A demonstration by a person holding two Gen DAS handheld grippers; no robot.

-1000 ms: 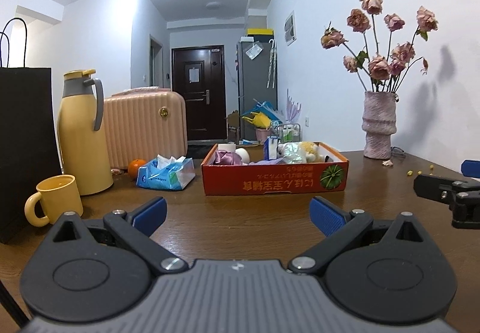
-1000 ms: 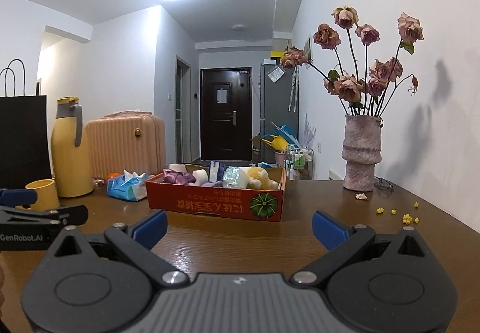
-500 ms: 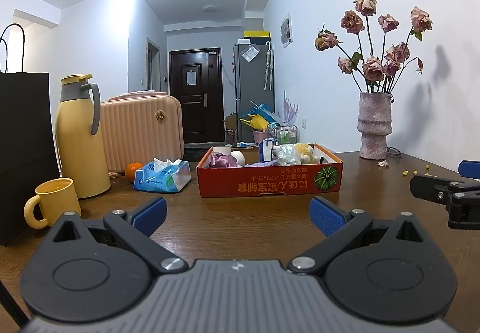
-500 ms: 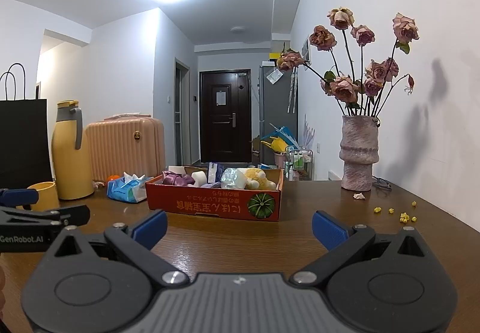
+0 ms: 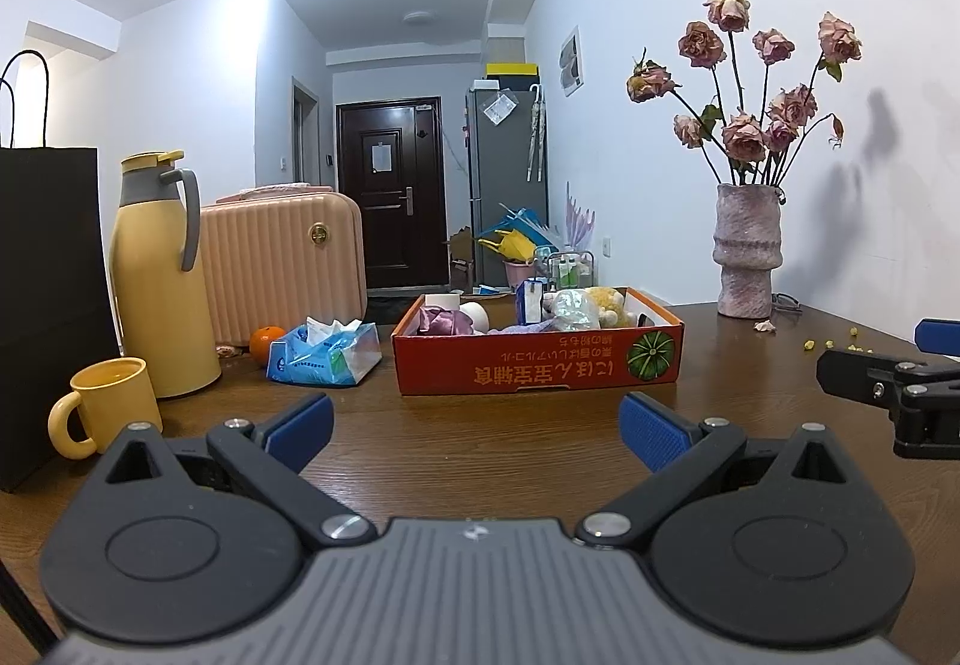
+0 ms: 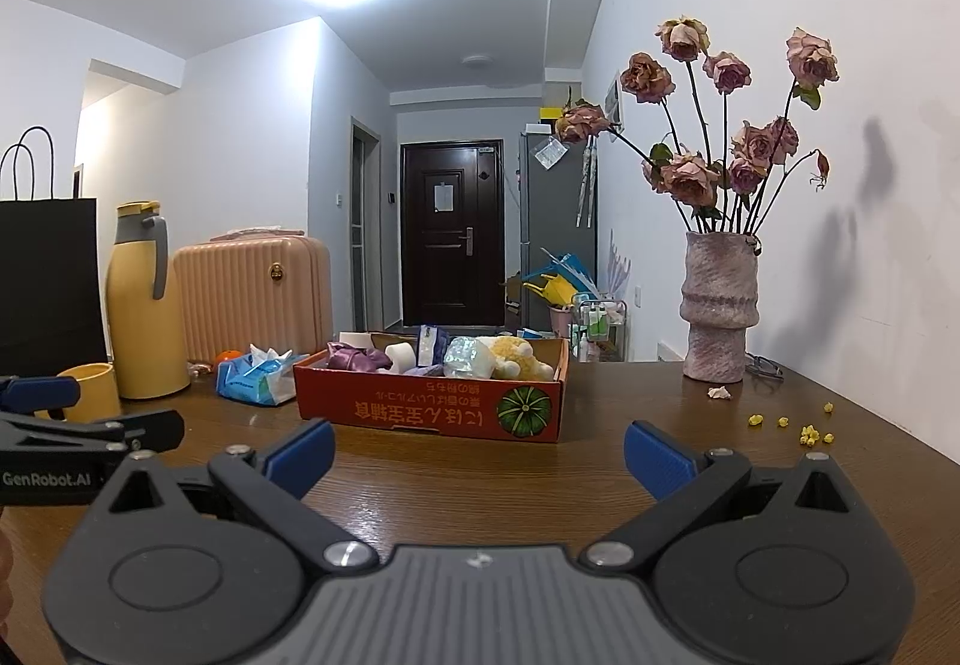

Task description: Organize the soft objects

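Soft objects sit heaped in the red cardboard box dead ahead of me on the brown wooden table, and that box is well beyond my fingertips in both views. My left gripper hovers low over the table, its blue pads spread wide with nothing between them; the box lies straight past the gap. My right gripper does the same, pads wide apart and empty, with the box ahead and a little to the left. Off on the left stand the black paper bag, the peach suitcase and the yellow thermos, with the vase of dried roses at the right against the wall. Closer in, a blue tissue pack lies just left of the box, the yellow mug near the thermos, an orange behind the tissues. Inside the box I make out purple cloth, a yellow plush toy and a white roll.
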